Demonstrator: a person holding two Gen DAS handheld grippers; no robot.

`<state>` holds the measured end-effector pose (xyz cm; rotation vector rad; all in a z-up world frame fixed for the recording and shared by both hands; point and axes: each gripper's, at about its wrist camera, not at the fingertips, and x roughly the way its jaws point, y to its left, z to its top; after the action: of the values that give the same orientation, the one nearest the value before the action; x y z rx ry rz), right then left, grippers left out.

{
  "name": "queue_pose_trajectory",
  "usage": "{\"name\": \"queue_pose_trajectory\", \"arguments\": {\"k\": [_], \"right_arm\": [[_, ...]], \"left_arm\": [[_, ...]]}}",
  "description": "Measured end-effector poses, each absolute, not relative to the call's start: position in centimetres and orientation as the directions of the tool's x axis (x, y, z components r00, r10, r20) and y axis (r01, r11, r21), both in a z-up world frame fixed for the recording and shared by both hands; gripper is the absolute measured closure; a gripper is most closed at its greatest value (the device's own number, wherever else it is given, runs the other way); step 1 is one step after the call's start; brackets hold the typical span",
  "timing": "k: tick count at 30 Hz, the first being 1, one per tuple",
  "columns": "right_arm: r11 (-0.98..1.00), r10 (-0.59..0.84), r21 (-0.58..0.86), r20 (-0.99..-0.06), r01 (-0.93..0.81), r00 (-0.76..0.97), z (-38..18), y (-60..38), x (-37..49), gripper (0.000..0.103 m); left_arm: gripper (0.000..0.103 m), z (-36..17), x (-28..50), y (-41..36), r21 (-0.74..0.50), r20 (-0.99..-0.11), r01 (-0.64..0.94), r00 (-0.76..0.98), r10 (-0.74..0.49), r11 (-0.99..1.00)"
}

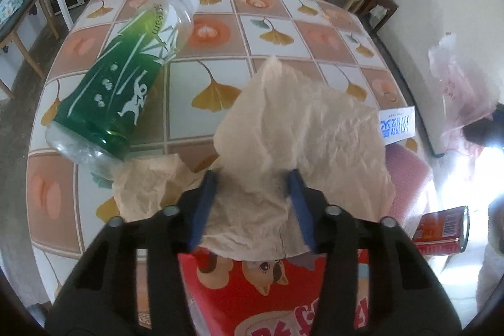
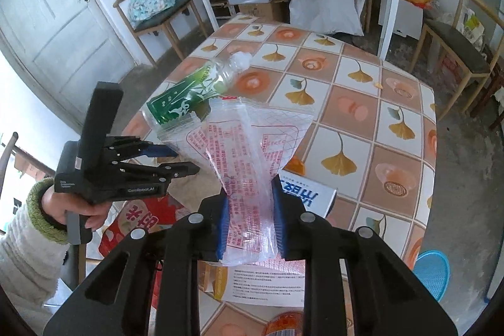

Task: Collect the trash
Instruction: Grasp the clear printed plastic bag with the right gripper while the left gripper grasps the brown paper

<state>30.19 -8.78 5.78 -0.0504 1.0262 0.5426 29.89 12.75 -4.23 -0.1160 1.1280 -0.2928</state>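
Note:
My left gripper [image 1: 252,178] is shut on a crumpled beige paper napkin [image 1: 302,128] and holds it above the table's near edge. A second beige napkin [image 1: 148,185] lies on the table below it. A green-labelled plastic bottle [image 1: 126,74] lies on its side at the left; it also shows in the right wrist view [image 2: 192,90]. My right gripper [image 2: 250,194] is shut on a clear plastic bag with red print [image 2: 249,147], held in the air. The left gripper [image 2: 186,161] shows at the left of the right wrist view.
The table has a tiled ginkgo-leaf cloth [image 1: 220,59]. A red snack bag [image 1: 271,295], a white box with blue print [image 2: 302,194], a printed sheet [image 2: 264,285] and a red can [image 1: 441,229] sit near the front edge. Chairs [image 2: 157,14] stand around.

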Motion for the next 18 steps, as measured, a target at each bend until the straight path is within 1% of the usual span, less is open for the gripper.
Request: {"name": "queue_pose_trajectory", "arguments": {"k": [1,2,3,4,7,10,15,18], "right_arm": [[0.869,0.406,0.211,-0.821,-0.449,0.401,5.8,-9.0,30.2,0.079],[0.87,0.407,0.212,-0.819,-0.446,0.404,5.8,-9.2,30.2,0.079],[0.87,0.409,0.215,-0.817,-0.443,0.406,5.9,-9.4,30.1,0.079],[0.87,0.412,0.22,-0.815,-0.441,0.408,5.9,-9.6,30.1,0.079],[0.871,0.421,0.23,-0.805,-0.434,0.417,6.2,-10.2,30.0,0.079],[0.871,0.431,0.239,-0.792,-0.43,0.432,6.6,-10.8,29.5,0.079],[0.868,0.453,0.26,-0.762,-0.422,0.462,7.8,-11.7,28.7,0.079],[0.862,0.474,0.276,-0.734,-0.425,0.485,9.0,-12.4,28.0,0.079]], "left_arm": [[0.074,-4.2,29.8,12.7,-0.236,-0.871,0.175,0.397,-0.288,0.956],[0.077,-4.1,29.7,12.7,-0.233,-0.87,0.177,0.402,-0.286,0.956],[0.084,-4.0,29.7,12.7,-0.231,-0.868,0.176,0.406,-0.285,0.957],[0.088,-3.8,29.5,12.8,-0.23,-0.865,0.174,0.415,-0.283,0.957],[0.094,-2.7,28.7,13.5,-0.228,-0.853,0.165,0.441,-0.278,0.96],[0.097,-0.8,27.4,14.0,-0.209,-0.83,0.166,0.491,-0.265,0.964],[0.099,3.6,24.8,14.6,-0.154,-0.768,0.164,0.6,-0.223,0.974],[0.099,6.3,23.3,14.3,-0.151,-0.725,0.178,0.648,-0.231,0.972]]}}
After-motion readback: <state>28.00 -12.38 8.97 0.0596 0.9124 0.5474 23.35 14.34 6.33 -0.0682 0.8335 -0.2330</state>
